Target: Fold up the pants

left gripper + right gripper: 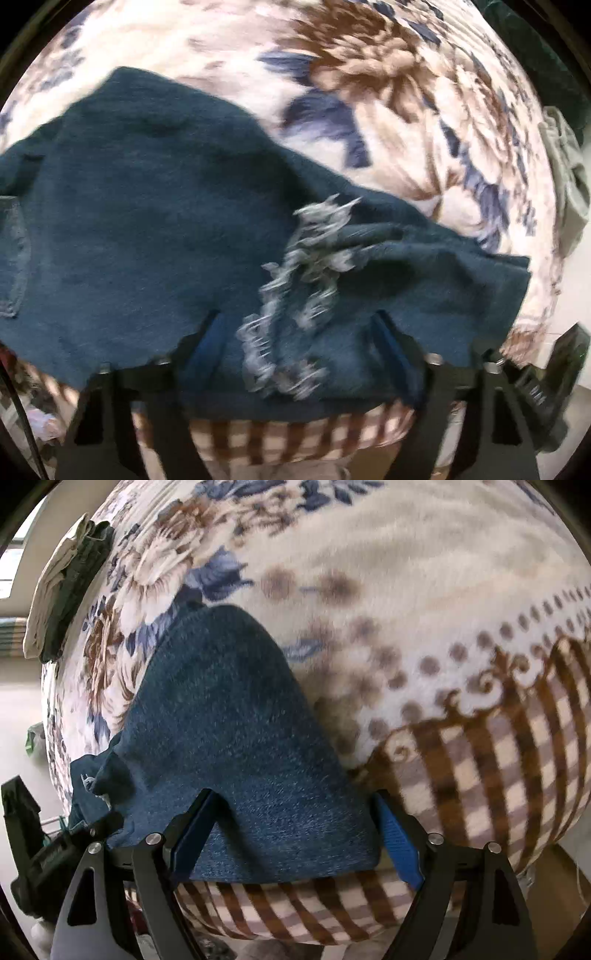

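A plush blanket (424,572) covers the bed, floral in cream, brown and blue, checked brown toward its near edge. Folded clothes (62,590) sit at its far left edge. Dark denim pants (147,206), frayed at a ripped patch, lie on it. The left gripper (299,332) and right gripper (295,819) fingers stand apart, straddling the denim.
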Demonstrator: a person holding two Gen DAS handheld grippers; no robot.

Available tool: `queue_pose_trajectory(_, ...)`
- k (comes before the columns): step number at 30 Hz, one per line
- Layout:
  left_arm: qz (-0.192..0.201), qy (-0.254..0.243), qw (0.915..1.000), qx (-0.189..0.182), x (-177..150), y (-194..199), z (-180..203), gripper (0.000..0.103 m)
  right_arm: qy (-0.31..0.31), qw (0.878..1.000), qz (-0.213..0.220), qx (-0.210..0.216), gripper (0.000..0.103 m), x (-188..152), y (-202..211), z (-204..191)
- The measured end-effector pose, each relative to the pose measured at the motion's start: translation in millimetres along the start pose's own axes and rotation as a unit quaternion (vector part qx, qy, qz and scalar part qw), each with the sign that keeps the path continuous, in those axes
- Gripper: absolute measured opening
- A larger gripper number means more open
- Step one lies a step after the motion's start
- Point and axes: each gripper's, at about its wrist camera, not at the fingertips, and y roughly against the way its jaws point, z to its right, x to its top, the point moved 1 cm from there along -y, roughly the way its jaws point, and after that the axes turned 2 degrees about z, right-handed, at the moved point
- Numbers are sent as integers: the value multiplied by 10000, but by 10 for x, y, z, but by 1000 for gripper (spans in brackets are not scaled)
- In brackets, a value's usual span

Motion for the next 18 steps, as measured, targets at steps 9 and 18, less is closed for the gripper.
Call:
queue_pose_trajectory(9, 79, -494, 9987, 96, 48, 30, 132, 8, -164, 9999, -32, 20, 87, 43, -21, -1)
queue_pose_trajectory(18, 488, -12, 9982, 357, 97, 560, -652, 1, -246, 9991, -22, 343, 87, 46, 316, -4)
